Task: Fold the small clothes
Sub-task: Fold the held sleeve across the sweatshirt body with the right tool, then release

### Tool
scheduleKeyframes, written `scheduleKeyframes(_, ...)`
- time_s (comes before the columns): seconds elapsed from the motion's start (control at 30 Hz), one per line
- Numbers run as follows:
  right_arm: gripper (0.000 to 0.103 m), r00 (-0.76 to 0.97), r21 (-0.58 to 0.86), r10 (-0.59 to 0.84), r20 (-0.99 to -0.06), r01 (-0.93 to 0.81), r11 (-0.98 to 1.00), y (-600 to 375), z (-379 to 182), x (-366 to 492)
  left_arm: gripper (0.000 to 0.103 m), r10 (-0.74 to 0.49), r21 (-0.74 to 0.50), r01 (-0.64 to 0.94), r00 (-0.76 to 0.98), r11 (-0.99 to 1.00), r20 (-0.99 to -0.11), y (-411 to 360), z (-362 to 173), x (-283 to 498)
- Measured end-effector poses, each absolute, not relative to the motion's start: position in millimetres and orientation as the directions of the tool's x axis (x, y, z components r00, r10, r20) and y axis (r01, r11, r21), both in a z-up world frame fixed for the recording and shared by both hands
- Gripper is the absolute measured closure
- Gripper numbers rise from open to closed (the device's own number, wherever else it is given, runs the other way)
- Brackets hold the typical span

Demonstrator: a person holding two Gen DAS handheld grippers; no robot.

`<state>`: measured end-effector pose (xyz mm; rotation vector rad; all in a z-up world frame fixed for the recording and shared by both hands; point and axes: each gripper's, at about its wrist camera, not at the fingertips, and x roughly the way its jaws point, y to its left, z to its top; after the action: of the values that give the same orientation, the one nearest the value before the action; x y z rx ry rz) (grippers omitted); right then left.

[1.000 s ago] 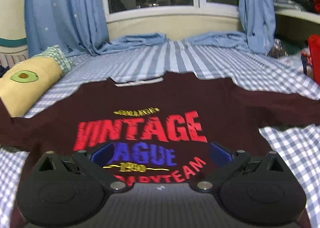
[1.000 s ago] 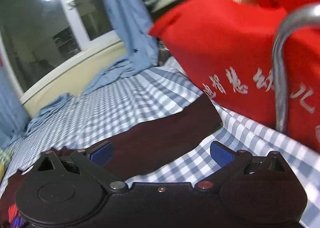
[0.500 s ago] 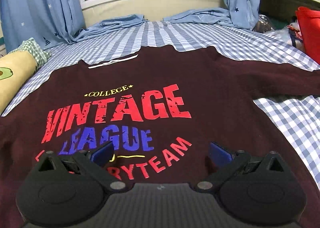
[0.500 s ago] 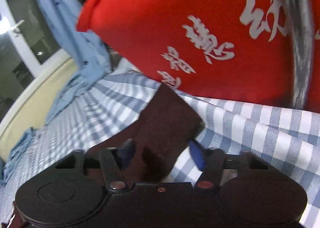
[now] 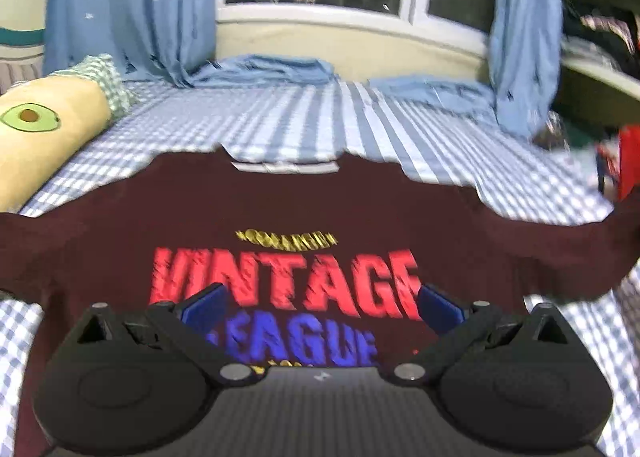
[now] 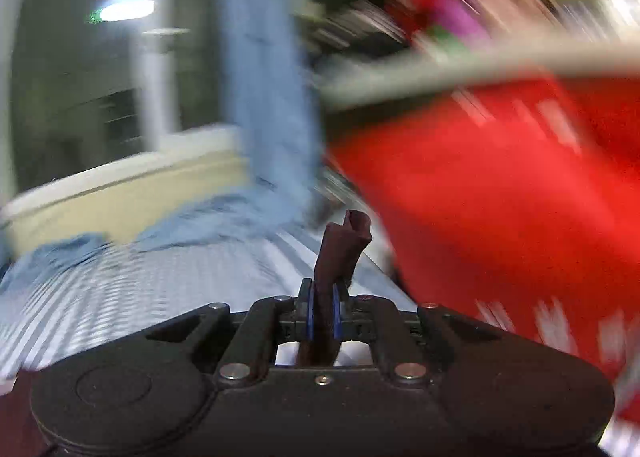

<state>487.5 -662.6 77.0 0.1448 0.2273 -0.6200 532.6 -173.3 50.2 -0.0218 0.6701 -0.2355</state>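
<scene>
A maroon long-sleeved shirt [image 5: 280,209] with red "VINTAGE" and blue "LEAGUE" print lies face up on the checked bed sheet [image 5: 320,117]. My left gripper [image 5: 320,303] hovers over the print, jaws wide open, nothing between its blue pads [image 5: 204,307]. In the right wrist view my right gripper [image 6: 323,309] has its jaws closing, its pads pinching the end of the shirt's right sleeve [image 6: 342,245], which sticks up bunched past the tips. In the left wrist view that sleeve [image 5: 560,253] stretches off to the right edge.
A yellow avocado pillow [image 5: 44,129] lies at the left of the bed. Blue curtains [image 5: 132,5] hang by the window, their ends piled on the sheet. A red bag [image 6: 500,197] stands close on the right, beside the held sleeve. The right wrist view is blurred.
The right jaws went from wide open around the sleeve end to closed on it, and the sleeve is now lifted. The left gripper drew back, so the collar sits farther off; it stays open.
</scene>
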Motion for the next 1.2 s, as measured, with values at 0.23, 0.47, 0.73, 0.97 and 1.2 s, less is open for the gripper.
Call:
scheduleKeyframes(0.23, 0.095, 0.939, -0.236, -0.33, -0.093, 0.302, 0.924, -487, 129, 534, 0.001, -0.145, -0.138, 0.08, 0.81, 0.987, -0.568, -108, 72, 547)
scheduleKeyframes(0.47, 0.095, 0.973, -0.476, -0.198, -0.119, 0.119, 0.871, -327, 82, 566, 0.001, -0.045, -0.137, -0.032, 0.848, 0.99, -0.527, -51, 75, 559)
scheduleKeyframes(0.73, 0.095, 0.945, -0.651, -0.062, -0.32, -0.171, 0.739, -202, -34, 567, 0.001, 0.005, -0.125, -0.089, 0.835, 0.988, -0.551, -10, 45, 572)
scheduleKeyframes(0.97, 0.085, 0.894, -0.658, -0.013, -0.448, -0.32, 0.682, -185, -76, 561, 0.001, -0.031, -0.116, -0.039, 0.835, 0.992, -0.55, -24, 21, 584)
scheduleKeyframes(1.2, 0.012, 0.887, -0.468, 0.099, -0.451, -0.33, 0.82, -248, -38, 518, 0.001, -0.189, -0.195, 0.104, 0.847, 0.975, -0.497, -62, 10, 600)
